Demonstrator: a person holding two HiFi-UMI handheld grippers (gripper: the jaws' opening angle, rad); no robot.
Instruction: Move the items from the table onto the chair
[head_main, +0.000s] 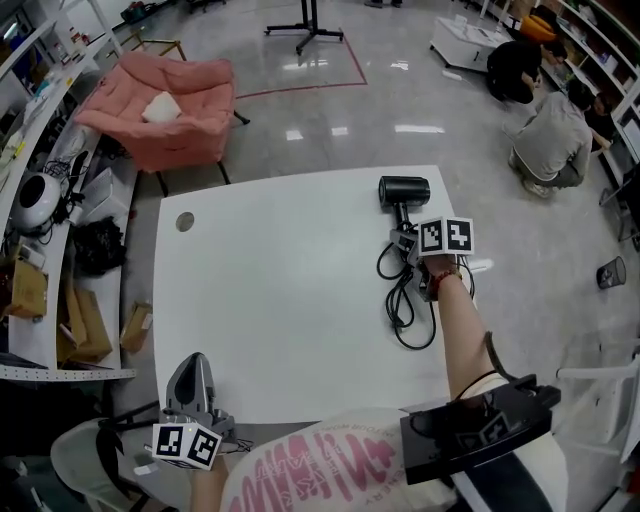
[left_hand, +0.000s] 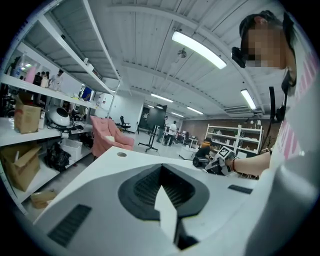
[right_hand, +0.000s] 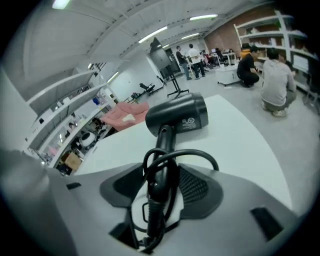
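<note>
On the white table (head_main: 280, 300) in a shelf-lined room lay a black hair dryer (head_main: 403, 192), cord looped, handle between my right gripper's (head_main: 408, 250) parted jaws; my left gripper's (head_main: 192, 366) jaws were closed, empty.

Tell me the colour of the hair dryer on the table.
The hair dryer is black; the right gripper view shows it best.
</note>
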